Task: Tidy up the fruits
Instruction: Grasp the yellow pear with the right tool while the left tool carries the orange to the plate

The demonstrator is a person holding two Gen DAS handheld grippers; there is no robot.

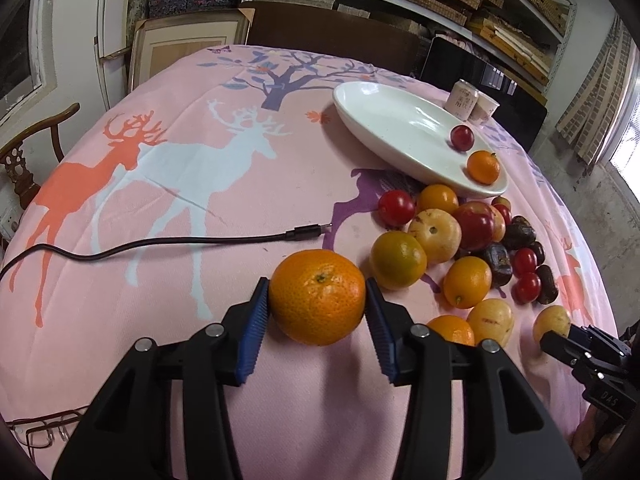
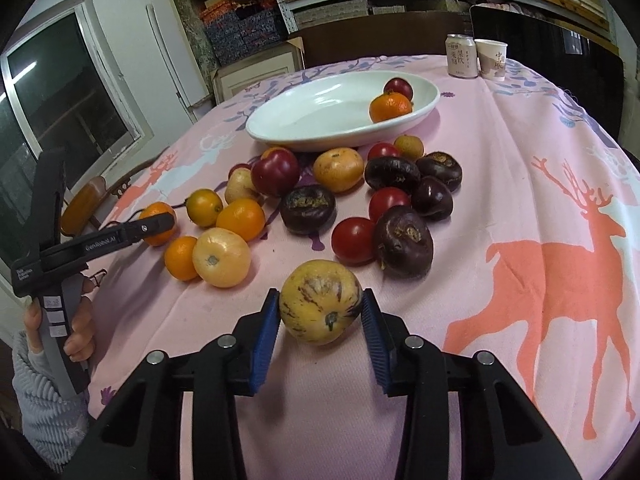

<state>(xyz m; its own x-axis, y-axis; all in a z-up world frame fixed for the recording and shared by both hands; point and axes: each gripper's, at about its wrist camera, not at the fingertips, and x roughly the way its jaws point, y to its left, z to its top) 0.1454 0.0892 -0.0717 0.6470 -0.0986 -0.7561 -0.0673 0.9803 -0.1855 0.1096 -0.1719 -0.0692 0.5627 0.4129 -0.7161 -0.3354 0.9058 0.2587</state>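
My left gripper (image 1: 316, 282) is shut on a large mandarin orange (image 1: 318, 300), both blue pads pressed to its sides above the pink cloth. In the right wrist view my right gripper (image 2: 321, 294) is shut on a yellow fruit with dark streaks (image 2: 320, 308). A white oval dish (image 1: 384, 120) (image 2: 312, 120) sits beyond and holds a small orange (image 2: 390, 107) and a red plum (image 2: 398, 88). Between dish and grippers lies a loose pile of oranges, yellow fruits, red tomatoes (image 2: 353, 240) and dark purple fruits (image 2: 404, 242).
A black cable with its plug (image 1: 304, 234) crosses the cloth left of the pile. A drinks can (image 2: 462, 56) and a paper cup (image 2: 493, 60) stand behind the dish. Spectacles (image 1: 44, 428) lie at the near left edge. A wooden chair (image 1: 24, 160) stands beside the table.
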